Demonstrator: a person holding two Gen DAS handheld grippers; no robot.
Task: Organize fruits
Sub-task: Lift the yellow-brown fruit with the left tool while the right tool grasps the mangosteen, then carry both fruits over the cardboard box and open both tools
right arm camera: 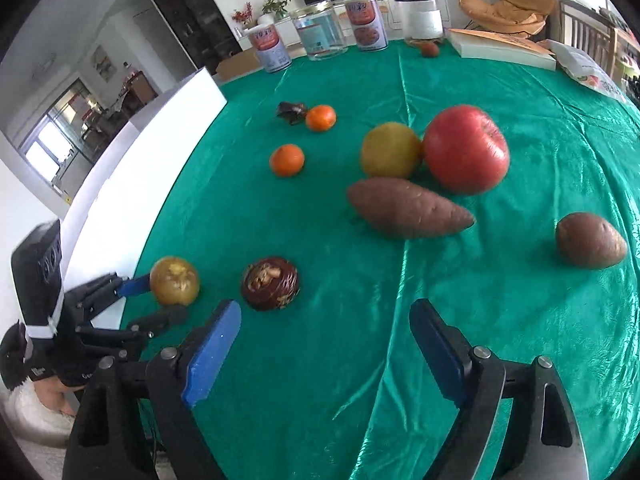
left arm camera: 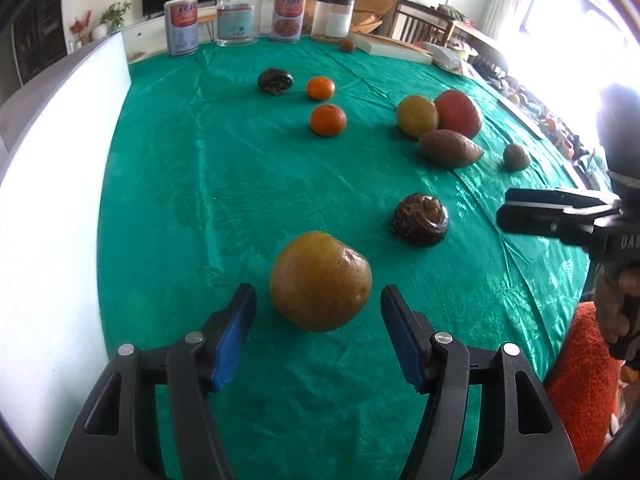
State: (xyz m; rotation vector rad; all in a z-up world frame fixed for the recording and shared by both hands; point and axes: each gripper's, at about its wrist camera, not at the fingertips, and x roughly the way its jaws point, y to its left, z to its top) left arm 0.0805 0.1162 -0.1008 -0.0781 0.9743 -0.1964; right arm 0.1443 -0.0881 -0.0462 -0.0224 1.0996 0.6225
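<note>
Green shiny cloth (left arm camera: 208, 184) covers the whole table, and the red apple (right arm camera: 466, 148) is the landmark here. I count one apple, two yellow-brown pears, two small oranges, two sweet potatoes and two dark brown round bulbs.

One pear (right arm camera: 390, 150) touches the apple on its left side. The long sweet potato (right arm camera: 408, 208) lies just in front of the apple and this pear. The short sweet potato (right arm camera: 590, 240) lies alone, to the right of the apple and nearer to the camera. The two oranges (right arm camera: 287, 160) (right arm camera: 321, 118) are to the left of the apple, well apart from it, and one dark bulb (right arm camera: 292, 112) lies just beside the farther orange. The other dark bulb (right arm camera: 271, 284) is far in front of the apple, toward the left, and the second pear (left arm camera: 320, 280) is next to it, still farther from the apple.

The left gripper (left arm camera: 318, 312) has its blue pads spread on both sides of this second pear, and the pads do not touch it. The right gripper (right arm camera: 324, 340) is also spread, with only cloth between its pads.

Behind the apple, at the far edge of the table, stand four containers: two tins (right arm camera: 270, 48) (right arm camera: 366, 20) and two clear jars (right arm camera: 320, 30) (right arm camera: 422, 14). One small brownish fruit (right arm camera: 430, 49) lies in front of them, beside a white book (right arm camera: 500, 48).
</note>
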